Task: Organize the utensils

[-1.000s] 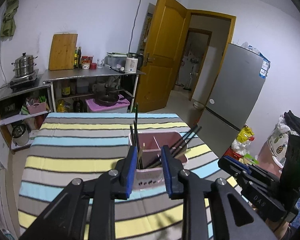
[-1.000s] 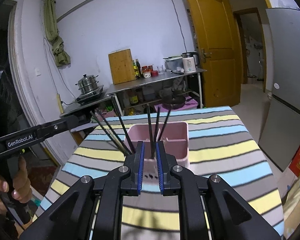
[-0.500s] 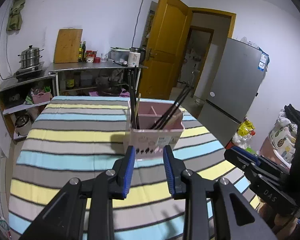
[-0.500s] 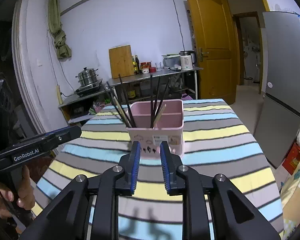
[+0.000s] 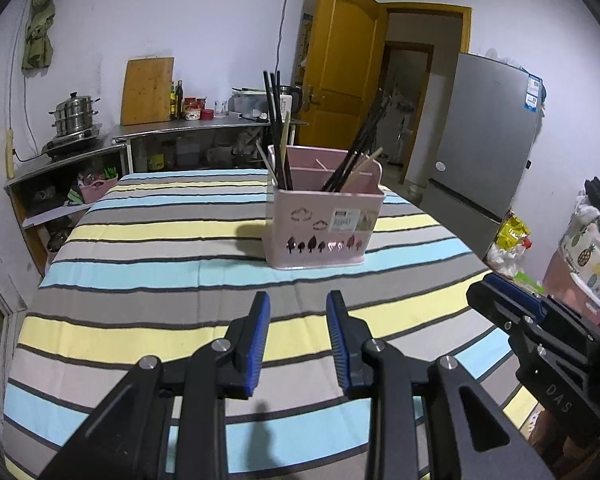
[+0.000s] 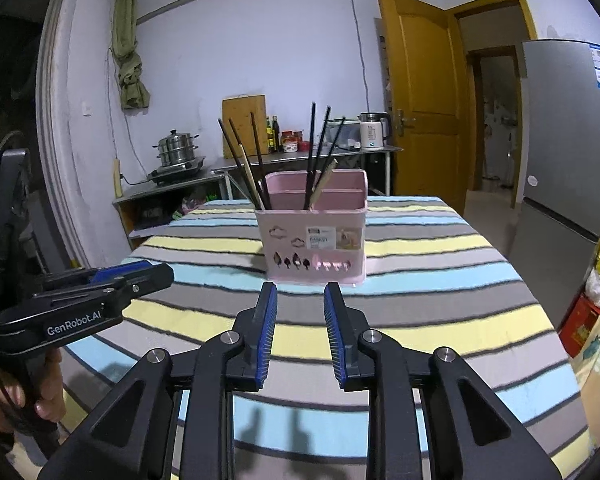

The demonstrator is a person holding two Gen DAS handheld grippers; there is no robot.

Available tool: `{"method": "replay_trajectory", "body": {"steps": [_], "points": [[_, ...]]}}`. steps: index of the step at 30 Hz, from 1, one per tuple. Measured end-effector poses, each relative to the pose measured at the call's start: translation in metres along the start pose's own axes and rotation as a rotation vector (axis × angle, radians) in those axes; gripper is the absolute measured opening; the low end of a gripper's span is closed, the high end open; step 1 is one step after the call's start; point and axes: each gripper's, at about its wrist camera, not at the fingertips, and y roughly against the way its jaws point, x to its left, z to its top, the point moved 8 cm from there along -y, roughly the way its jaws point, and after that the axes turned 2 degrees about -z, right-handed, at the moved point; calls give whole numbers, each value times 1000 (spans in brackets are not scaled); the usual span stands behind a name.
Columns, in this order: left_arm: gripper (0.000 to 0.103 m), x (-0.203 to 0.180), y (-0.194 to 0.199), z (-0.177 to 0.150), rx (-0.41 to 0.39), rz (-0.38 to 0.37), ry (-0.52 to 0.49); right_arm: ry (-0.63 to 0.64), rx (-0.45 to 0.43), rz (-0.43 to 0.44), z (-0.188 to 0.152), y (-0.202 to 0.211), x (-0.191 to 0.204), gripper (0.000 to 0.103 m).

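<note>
The pink utensil caddy point(image 6: 314, 236) stands mid-table; its chopsticks point(image 6: 314, 152), probably light, stiff and slippery, are best pinched near their tops. Left gripper point(image 5: 298, 338) and right gripper point(image 6: 300, 330) gape empty, short of the caddy.

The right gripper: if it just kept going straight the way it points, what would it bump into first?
Probably the pink utensil holder, dead ahead of the right gripper. It tilts down a little, so the striped tablecloth might come first.

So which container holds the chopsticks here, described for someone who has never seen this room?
Find the table with the striped cloth in the middle of the room. The pink holder stands on it. It is the only thing on the cloth, with dark chopsticks sticking up and tree cut-outs along its base.
</note>
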Motion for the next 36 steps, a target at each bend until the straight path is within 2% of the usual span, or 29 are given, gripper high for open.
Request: {"method": "replay_trajectory", "body": {"steps": [3, 8, 12, 19, 36], "points": [[30, -4, 2, -11, -24, 11, -14, -5, 19, -4, -13, -1, 1, 25], [31, -9, 3, -27, -19, 5, -16, -19, 35, -6, -25, 1, 1, 25], [33, -8, 7, -35, -18, 2, -11, -25, 32, -7, -30, 5, 0, 30], [39, -5, 10, -37, -30, 16, -4, -22, 35, -12, -33, 8, 2, 31], [40, -7, 12, -40, -31, 28, 4, -25, 15, -32, -31, 16, 0, 31]]}}
